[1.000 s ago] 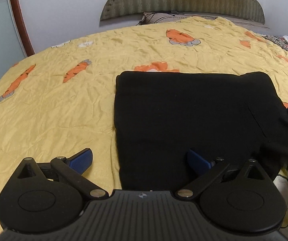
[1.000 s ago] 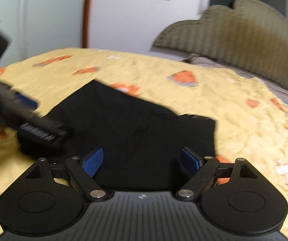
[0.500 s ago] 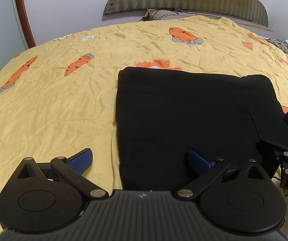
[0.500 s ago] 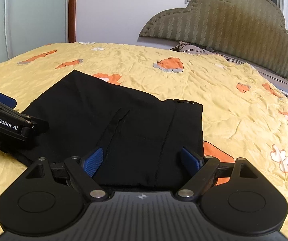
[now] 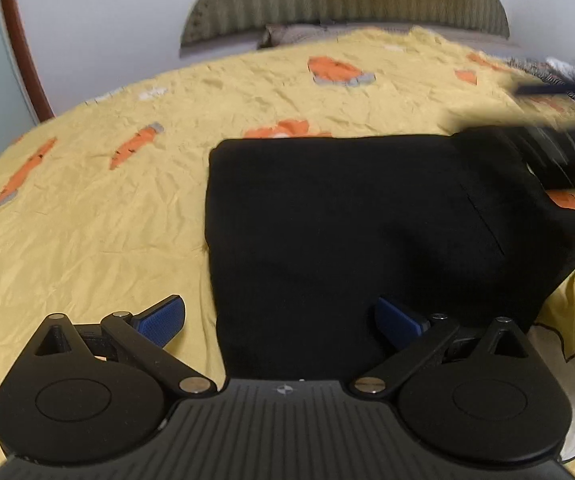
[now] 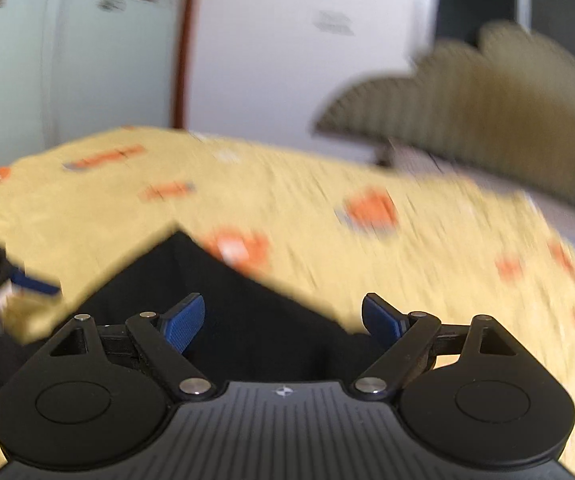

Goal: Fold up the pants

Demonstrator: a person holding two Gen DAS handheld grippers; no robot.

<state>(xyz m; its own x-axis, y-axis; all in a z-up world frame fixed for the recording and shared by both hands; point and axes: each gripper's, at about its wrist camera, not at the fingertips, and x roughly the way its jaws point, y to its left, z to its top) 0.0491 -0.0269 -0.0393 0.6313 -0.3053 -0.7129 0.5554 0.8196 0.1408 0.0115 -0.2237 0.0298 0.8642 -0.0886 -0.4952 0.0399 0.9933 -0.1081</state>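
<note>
The black pants (image 5: 351, 220) lie folded into a flat rectangle on the yellow bedspread (image 5: 87, 208). My left gripper (image 5: 281, 320) is open and empty, just above the pants' near left corner. My right gripper (image 6: 283, 322) is open and empty above the pants (image 6: 247, 320); its view is blurred by motion. The right gripper shows as a dark blur at the far right of the left wrist view (image 5: 559, 148). The left gripper shows at the left edge of the right wrist view (image 6: 3, 280).
The bedspread has orange carrot prints (image 5: 139, 150). A padded olive headboard (image 5: 343, 0) and a pillow (image 5: 299, 34) stand at the far end. A white wall and a brown door frame (image 5: 23, 52) are at the left.
My right gripper has lifted and moved fast toward the far right side of the pants. My left gripper has come slightly closer to the pants.
</note>
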